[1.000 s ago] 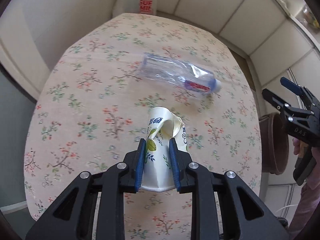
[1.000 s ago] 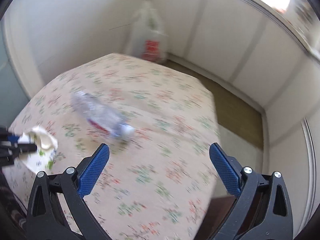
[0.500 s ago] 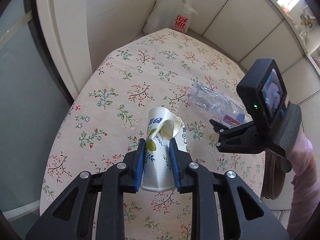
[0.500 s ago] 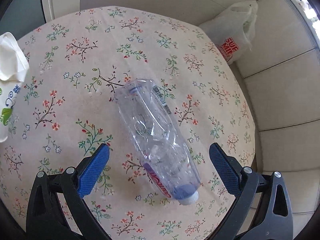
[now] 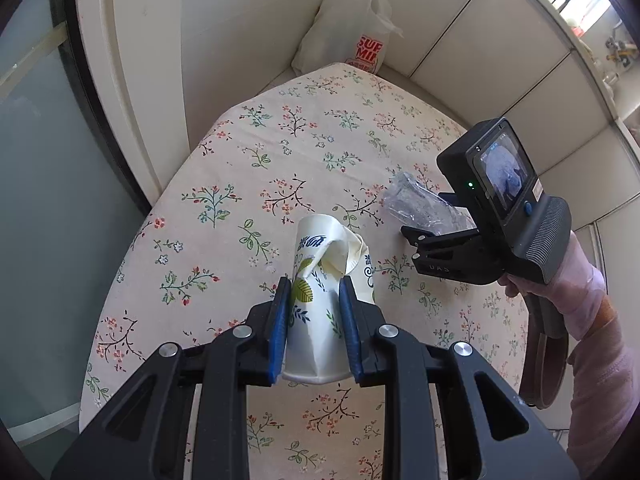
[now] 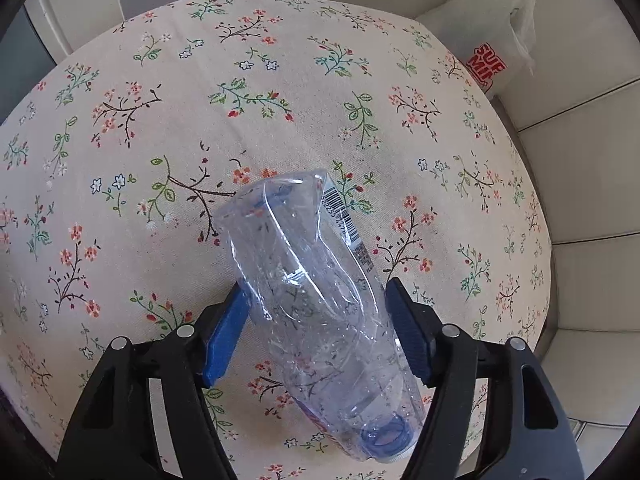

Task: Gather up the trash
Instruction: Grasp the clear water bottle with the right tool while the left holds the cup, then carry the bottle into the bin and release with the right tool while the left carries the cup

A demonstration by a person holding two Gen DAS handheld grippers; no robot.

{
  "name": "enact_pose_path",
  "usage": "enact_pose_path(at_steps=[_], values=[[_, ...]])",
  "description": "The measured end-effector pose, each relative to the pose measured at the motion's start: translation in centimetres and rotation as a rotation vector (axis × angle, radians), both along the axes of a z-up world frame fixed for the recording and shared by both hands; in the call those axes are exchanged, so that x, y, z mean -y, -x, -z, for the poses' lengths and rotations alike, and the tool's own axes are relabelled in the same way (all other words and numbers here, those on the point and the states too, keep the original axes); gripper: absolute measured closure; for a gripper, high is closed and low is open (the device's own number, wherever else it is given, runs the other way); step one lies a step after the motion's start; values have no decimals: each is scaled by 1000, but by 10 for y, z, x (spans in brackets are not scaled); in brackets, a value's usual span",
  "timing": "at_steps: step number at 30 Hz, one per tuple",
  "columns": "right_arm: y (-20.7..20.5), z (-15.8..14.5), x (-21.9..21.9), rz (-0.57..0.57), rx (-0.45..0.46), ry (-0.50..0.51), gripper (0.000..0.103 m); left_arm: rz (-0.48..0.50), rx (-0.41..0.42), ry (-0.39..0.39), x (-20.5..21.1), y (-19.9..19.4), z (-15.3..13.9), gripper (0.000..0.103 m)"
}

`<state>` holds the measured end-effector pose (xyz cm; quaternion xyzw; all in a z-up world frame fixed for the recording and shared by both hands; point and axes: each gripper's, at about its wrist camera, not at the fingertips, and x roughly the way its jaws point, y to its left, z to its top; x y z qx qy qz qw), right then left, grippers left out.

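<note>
A crumpled paper cup (image 5: pixel 316 248) with leaf print stands between my left gripper's (image 5: pixel 313 284) blue pads, which are shut on it above the floral table (image 5: pixel 224 184). In the right wrist view a clear crushed plastic bottle (image 6: pixel 304 264) with a blue cap lies on the tablecloth (image 6: pixel 120 160), cap end toward the camera. My right gripper (image 6: pixel 314 300) straddles its middle, jaws closing, and both pads meet the bottle's sides. From the left wrist view, the right gripper (image 5: pixel 416 246) points down onto the bottle (image 5: pixel 416 204) at the right.
A white plastic bag (image 5: pixel 352 28) with red lettering stands on the floor past the table's far edge, also in the right wrist view (image 6: pixel 496 28). A brown bin (image 5: pixel 548 368) sits beside the table at right, behind a person's sleeved hand (image 5: pixel 580 300). White walls surround the table.
My right gripper has swung in from the right and come down over the bottle, and its jaws have narrowed around it. My left gripper shifted left with the cup, still held.
</note>
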<state>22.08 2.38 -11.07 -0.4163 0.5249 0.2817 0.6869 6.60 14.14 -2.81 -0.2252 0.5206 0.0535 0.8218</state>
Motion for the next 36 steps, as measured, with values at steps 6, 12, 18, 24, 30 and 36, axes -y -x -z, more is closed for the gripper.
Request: enact_pose_path(at_steps=[6, 12, 18, 24, 30, 36], values=[[6, -24, 13, 61, 25, -113, 45, -23, 4, -7, 0, 1, -2, 78], [19, -75, 40, 128, 123, -243, 45, -34, 48, -20, 13, -1, -11, 78], [40, -134, 90, 213, 234, -382, 46, -54, 137, -35, 30, -3, -26, 78], [56, -188, 151, 312, 353, -486, 47, -26, 207, -15, 62, -7, -45, 78], [84, -233, 222, 432, 449, -586, 54, 38, 279, -20, 107, -7, -69, 78], [112, -248, 300, 589, 500, -673, 62, 104, 326, 23, 150, -7, -90, 78]])
